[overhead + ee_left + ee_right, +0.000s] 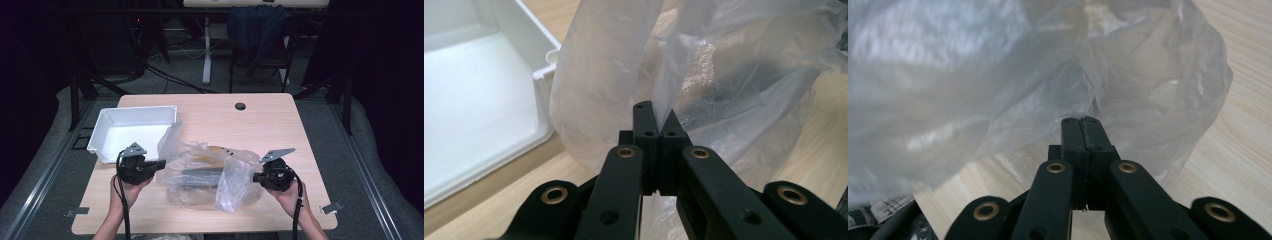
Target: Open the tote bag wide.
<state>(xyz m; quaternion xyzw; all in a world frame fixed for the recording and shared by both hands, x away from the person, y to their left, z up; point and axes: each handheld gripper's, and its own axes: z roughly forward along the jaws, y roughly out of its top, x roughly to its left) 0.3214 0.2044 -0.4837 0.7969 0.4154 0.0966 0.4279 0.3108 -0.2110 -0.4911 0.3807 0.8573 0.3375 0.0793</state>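
The pale wooden surface [280,125] carries everything, with a small round hole near its far edge. On its far left part sits a white plastic tray [105,125], shallow, rectangular and open-topped; in the left gripper view its rounded corner stands just beside the film of the bag. In the middle of the near half lies a clear plastic bag [200,175], crumpled and bulging, one flap rising toward the tray and another lobe hanging toward the near edge. Through the film a long dark grey item [202,176] shows, lying across the bag, and behind it something yellowish; what either is cannot be told. The left hand-held gripper [161,164] comes in level from the left side of the bag, and in its own view the jaws are pressed together with a fold of the clear film pinched between the tips. The right hand-held gripper [256,177] meets the bag from the right, jaws likewise closed tight on a gathered edge of the film, the bag ballooning beyond them
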